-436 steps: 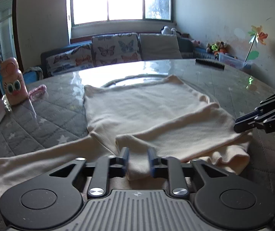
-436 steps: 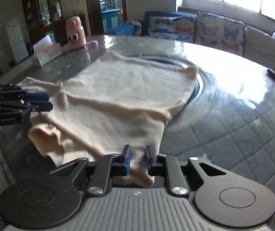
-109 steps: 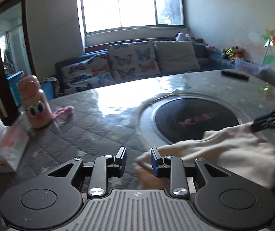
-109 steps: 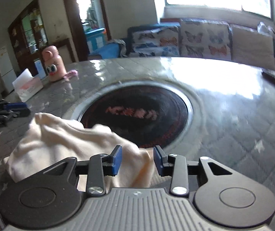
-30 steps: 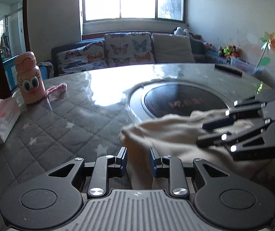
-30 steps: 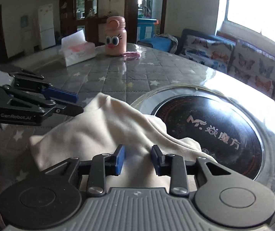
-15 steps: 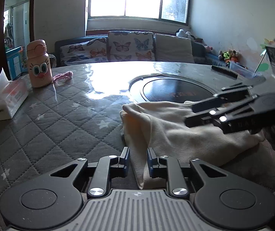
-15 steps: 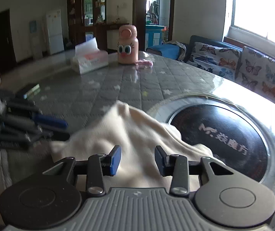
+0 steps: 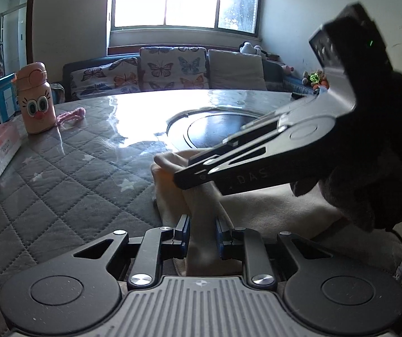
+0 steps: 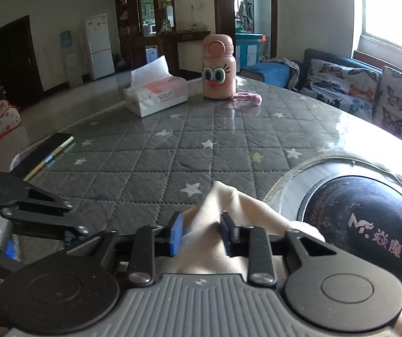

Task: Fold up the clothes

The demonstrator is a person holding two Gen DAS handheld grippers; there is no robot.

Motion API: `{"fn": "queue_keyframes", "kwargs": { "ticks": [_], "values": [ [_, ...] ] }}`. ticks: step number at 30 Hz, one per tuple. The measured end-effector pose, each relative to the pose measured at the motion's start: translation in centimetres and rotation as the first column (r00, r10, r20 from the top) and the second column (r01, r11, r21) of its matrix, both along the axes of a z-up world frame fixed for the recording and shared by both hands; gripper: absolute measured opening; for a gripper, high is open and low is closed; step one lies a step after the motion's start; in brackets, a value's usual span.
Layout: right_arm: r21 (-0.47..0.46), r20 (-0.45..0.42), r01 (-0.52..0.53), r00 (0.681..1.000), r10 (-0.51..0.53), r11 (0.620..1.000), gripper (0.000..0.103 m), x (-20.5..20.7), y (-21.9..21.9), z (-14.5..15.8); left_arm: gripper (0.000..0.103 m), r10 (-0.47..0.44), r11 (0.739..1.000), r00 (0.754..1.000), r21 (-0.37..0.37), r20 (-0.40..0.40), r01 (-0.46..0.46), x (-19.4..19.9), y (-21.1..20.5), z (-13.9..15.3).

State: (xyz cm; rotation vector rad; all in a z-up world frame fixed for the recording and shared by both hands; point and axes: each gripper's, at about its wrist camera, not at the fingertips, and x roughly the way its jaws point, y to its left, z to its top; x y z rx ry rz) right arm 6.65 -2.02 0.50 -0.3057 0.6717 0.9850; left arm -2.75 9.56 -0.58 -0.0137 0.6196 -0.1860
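While bunched near the tabletop's point(image 9: 60, 191) front edge beside the hotplate point(image 10: 369, 224), cloth point(image 9: 257, 210) pinched in both grippers. Left gripper point(image 9: 202, 233) clamped on a cloth fold. Right gripper point(image 10: 202, 236) wider, cloth between fingers point(image 10: 176, 233), grasp looks loose. Seen crossing above cloth in left view. Bottle point(image 9: 35, 101), tissue box point(image 10: 156, 94) at far edge; phone point(image 10: 46, 151) near left edge.

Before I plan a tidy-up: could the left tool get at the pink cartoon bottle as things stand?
Probably not yet. The left tool has cream cloth between its fingers. The way over the quilted table to the bottle looks free.
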Motion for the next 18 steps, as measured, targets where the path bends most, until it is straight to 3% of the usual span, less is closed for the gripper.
{"fn": "queue_keyframes", "kwargs": {
  "ticks": [7,14,18],
  "values": [
    [0.072,-0.065,0.063,0.996,-0.059,0.995,0.009,0.8,-2.3,0.2,0.021,0.049,0.998,0.999,-0.041,0.010,-0.048,0.9,1.5,1.0],
    [0.132,-0.110,0.102,0.990,-0.087,0.986,0.008,1.0,-3.7,0.2,0.022,0.011,0.993,1.000,-0.115,-0.023,-0.014,3.0,0.7,0.7],
    [0.156,-0.128,0.116,0.987,-0.096,0.981,0.008,1.2,-4.2,0.2,0.030,0.000,0.989,0.999,-0.146,-0.042,-0.006,3.9,0.8,0.5]
  ]
}}
